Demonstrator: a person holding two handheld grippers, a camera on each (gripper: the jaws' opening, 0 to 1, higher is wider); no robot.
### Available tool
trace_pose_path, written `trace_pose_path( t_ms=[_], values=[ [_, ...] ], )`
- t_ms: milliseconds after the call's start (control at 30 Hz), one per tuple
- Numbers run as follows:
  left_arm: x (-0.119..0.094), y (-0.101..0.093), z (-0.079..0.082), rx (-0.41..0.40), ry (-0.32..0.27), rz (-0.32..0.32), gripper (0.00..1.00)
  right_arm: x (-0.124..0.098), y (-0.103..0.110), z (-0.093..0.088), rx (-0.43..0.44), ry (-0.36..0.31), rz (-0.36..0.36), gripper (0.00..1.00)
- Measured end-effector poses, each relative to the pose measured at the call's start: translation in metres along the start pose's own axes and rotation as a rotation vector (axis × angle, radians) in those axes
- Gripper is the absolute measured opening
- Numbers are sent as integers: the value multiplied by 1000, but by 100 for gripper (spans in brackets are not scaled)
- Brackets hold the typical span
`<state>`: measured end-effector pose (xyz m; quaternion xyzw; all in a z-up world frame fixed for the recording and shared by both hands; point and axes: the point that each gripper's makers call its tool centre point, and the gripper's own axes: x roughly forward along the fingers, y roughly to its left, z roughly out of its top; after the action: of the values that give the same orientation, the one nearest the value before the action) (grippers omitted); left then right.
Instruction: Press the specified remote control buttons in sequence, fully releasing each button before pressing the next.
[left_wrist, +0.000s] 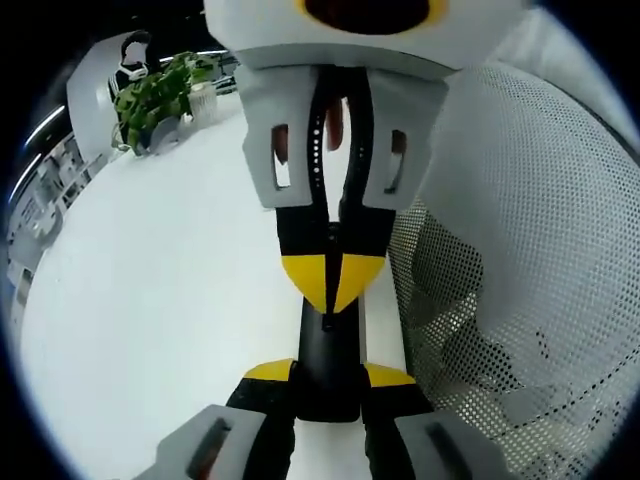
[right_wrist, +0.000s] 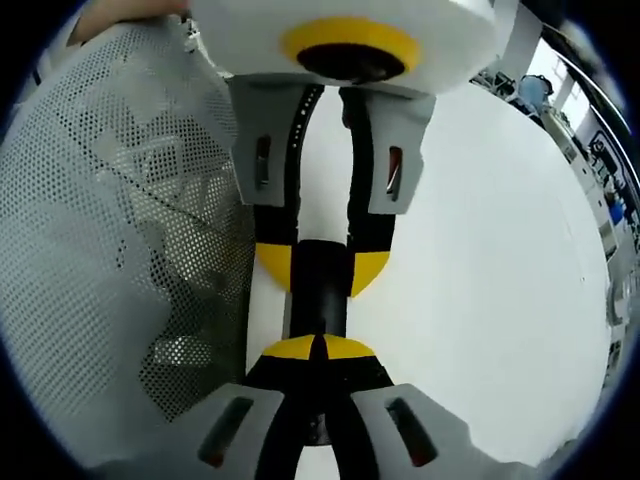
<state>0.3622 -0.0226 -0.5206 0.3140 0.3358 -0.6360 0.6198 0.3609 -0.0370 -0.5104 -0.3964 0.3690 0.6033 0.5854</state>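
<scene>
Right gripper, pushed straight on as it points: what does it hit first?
Likely the black remote, held by the left gripper, directly ahead of the right gripper; contact may exist already.

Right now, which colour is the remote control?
Black; the remote control shows best in the left gripper view, clamped between the left gripper.

left tongs (left_wrist: 327, 378) gripping, right tongs (right_wrist: 318, 350) closed, tips facing each other

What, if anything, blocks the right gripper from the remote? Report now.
Likely nothing, so yes. The right gripper, tips together, meets the face of the remote, which the left gripper clamps by its sides; nothing lies between them.
</scene>
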Motion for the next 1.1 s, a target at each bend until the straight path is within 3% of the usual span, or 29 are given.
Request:
trace_pose_path(
  t_ms=[200, 300, 733, 1100],
  values=[
    [0, 0, 0, -1, -3, 0, 25, 1, 0, 0, -9, 32, 11, 0],
    [0, 0, 0, -3, -5, -1, 25, 1, -2, 0, 32, 51, 21, 0],
    [0, 0, 0, -7, -4, 1, 25, 1, -1, 2, 10, -14, -11, 0],
    [-1, 0, 1, -6, -6, -1, 25, 3, -1, 6, -7, -4, -1, 0]
  ],
)
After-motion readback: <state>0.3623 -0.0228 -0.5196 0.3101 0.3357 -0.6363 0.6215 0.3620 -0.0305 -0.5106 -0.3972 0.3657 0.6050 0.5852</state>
